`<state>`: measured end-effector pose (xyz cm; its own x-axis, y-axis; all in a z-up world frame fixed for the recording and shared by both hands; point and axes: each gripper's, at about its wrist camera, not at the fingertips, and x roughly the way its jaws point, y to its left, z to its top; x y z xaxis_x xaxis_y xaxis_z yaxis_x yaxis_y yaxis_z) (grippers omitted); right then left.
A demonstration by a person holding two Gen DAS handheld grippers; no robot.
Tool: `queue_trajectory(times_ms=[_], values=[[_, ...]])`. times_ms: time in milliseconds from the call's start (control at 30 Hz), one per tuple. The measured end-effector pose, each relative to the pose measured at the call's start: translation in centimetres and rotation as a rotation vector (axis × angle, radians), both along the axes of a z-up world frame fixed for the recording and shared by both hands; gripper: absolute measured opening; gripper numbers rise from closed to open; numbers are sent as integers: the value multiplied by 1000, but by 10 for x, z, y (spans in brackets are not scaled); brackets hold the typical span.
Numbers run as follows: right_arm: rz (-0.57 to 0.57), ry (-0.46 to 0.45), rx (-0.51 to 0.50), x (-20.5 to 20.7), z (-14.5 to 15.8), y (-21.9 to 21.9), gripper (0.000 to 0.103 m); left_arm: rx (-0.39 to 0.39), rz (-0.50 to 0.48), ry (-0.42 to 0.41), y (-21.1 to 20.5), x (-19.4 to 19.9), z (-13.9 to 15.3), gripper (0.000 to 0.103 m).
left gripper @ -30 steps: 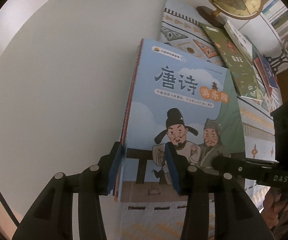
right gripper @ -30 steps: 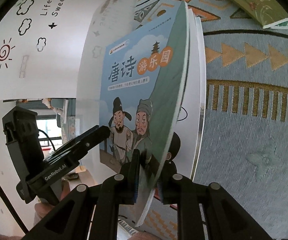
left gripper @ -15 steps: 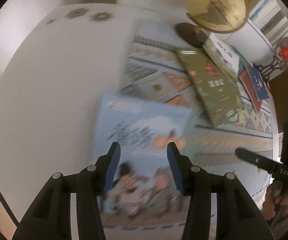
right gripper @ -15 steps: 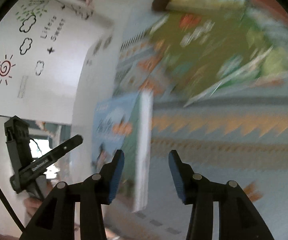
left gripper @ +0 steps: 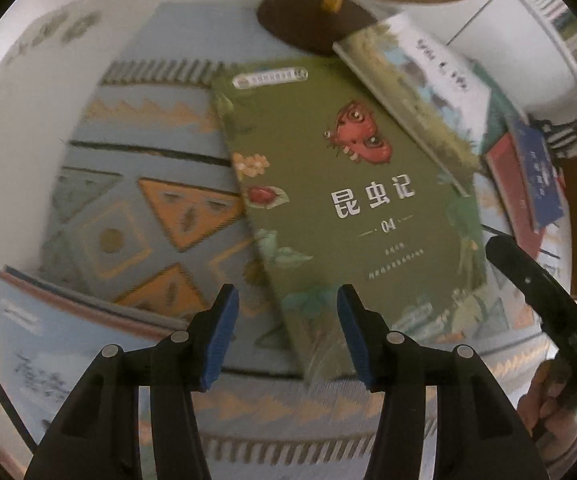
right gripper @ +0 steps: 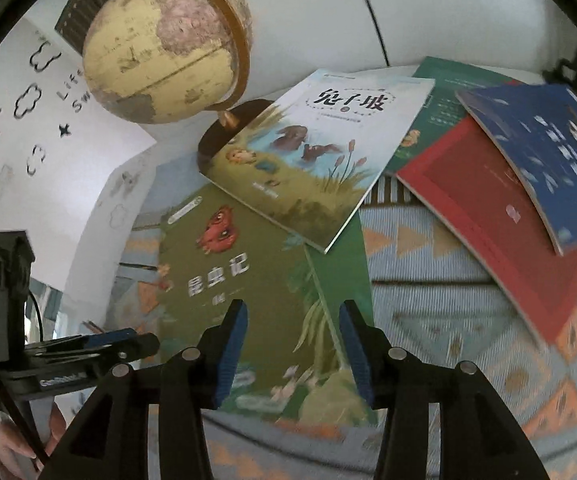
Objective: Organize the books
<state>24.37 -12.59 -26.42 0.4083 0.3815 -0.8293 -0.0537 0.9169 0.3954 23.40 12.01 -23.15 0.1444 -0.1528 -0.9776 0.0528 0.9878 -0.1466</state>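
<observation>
A green insect book lies flat on the patterned mat, partly under a pale rabbit book. My left gripper hovers over the green book's near corner; its jaws are opening and grip nothing. The light blue poetry book lies on a stack at the lower left. In the right wrist view, my right gripper stands open above the green book's lower edge, not touching it. The rabbit book overlaps its top corner. A red book and a dark blue book lie to the right.
A globe on a dark round base stands behind the books. A dark green book peeks from under the rabbit book. A white wall with drawings rises at the left. The other gripper and a hand show at the left edge.
Both grippers let go of the light blue poetry book, which now lies at the left. Both moved across to hover over the green insect book, jaws wider apart.
</observation>
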Motion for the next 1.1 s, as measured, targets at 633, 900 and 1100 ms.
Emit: queue_trajectory(times_ms=[633,900,1100], values=[[114,168,150,-117,-21,-30,50,-5,-203,89,-40,-92,-9,64],[-11,187,320,-188,-26,-72,48,-62,-246,86,-38,-152,-9,65],[-37,89,295,-155,-23,-74,48,-119,-211,36,-34,-120,-6,67]])
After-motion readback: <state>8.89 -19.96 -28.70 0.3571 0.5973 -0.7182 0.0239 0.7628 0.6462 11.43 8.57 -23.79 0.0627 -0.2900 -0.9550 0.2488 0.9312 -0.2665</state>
